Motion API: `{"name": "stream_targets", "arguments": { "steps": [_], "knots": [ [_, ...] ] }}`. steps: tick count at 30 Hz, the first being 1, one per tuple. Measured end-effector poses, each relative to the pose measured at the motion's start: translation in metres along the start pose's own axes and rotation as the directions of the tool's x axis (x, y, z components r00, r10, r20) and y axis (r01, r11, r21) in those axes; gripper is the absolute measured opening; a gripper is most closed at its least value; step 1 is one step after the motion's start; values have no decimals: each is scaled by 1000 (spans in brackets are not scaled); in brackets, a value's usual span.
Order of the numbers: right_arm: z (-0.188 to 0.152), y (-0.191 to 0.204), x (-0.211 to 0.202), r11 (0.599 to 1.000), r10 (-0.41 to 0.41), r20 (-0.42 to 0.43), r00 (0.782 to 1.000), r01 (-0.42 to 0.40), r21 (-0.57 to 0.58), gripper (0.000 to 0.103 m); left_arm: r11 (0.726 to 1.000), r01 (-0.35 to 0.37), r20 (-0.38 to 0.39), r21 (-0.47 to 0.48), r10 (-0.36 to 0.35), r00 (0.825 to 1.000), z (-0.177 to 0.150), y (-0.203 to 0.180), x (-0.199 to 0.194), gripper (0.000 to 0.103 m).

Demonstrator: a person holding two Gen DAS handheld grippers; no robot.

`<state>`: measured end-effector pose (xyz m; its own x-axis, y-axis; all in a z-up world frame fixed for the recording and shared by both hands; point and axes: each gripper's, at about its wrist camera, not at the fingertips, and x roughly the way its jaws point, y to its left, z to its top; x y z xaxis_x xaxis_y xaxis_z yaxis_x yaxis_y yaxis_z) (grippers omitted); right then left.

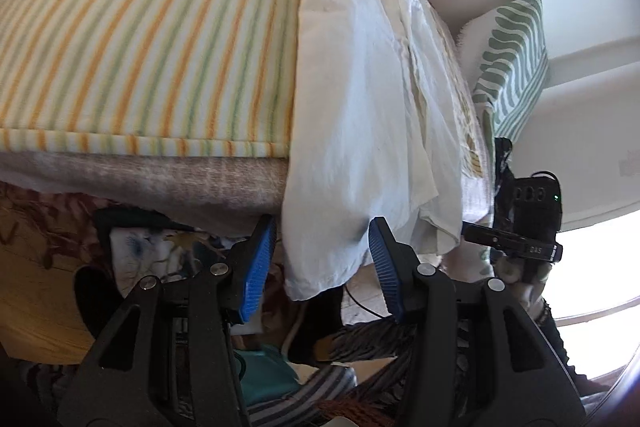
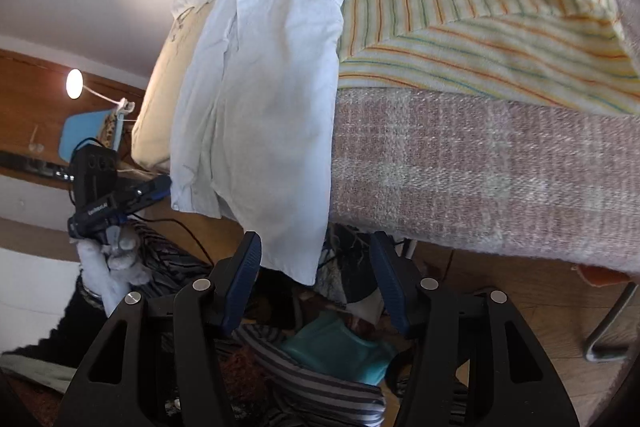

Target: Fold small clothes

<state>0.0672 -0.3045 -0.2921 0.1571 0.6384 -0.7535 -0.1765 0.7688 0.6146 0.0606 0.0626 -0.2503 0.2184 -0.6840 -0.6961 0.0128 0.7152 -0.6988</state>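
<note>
A white garment (image 1: 360, 99) lies lengthwise over the work surface, its lower end hanging off the near edge. It also shows in the right wrist view (image 2: 272, 87). My left gripper (image 1: 322, 259) is open, its blue pads either side of the hanging hem, not closed on it. My right gripper (image 2: 316, 275) is open just below the garment's hanging corner. Each view shows the other gripper off to the side: the right gripper (image 1: 516, 239), the left gripper (image 2: 116, 203).
A yellow-green striped cloth (image 1: 140, 39) covers the surface beside the garment, over a grey-pink woven blanket (image 2: 480, 171). A green-patterned folded cloth (image 1: 508, 63) lies at the right. A pile of clothes (image 2: 328, 355) sits below the edge. A lamp (image 2: 74, 83) stands at the left.
</note>
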Motion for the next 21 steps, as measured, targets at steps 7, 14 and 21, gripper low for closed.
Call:
{"name": "stream_targets", "arguments": {
  "steps": [7,14,21],
  "knots": [
    [4,9,11,999,46,-44,998,-46,-11,20,999,38,-32,1,-38,999,1,-9,4,13],
    [4,23,-2,998,63,-8,998,-63,-30,6,998,45,-25,39,-44,999,5,-29,-11,8],
    [9,23,-25,991,132,71,989,-132,-1,5,993,74,28,91,-77,997,21,-58,-26,7]
  ]
}}
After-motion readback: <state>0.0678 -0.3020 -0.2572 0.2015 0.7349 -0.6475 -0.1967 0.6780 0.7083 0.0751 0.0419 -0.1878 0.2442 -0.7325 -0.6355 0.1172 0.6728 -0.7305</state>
